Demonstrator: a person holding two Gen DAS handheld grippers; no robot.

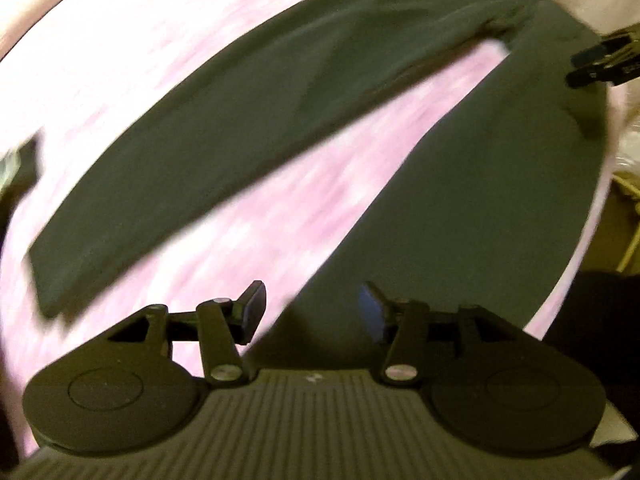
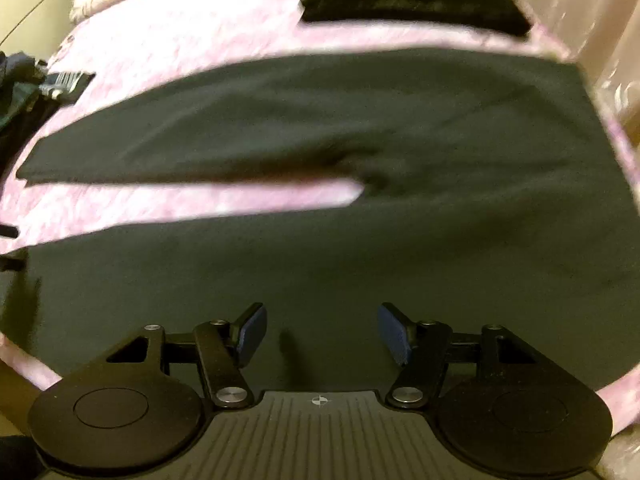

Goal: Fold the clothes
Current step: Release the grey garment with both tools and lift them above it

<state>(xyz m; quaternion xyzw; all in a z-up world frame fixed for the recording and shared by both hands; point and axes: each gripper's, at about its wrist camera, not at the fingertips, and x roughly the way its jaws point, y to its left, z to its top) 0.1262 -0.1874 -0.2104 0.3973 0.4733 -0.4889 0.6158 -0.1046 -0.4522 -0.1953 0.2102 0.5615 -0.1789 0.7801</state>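
Trousers (image 1: 224, 136) blurred, waist cut off

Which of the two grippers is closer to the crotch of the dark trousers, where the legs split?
Probably the right gripper, over the seat, facing the split. The left gripper is farther down a leg.

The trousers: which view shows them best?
Right wrist: the trousers lie spread on the pink cover, both legs and the waist end visible. The left wrist view shows the trousers too, slanted and more blurred, one leg cut off.
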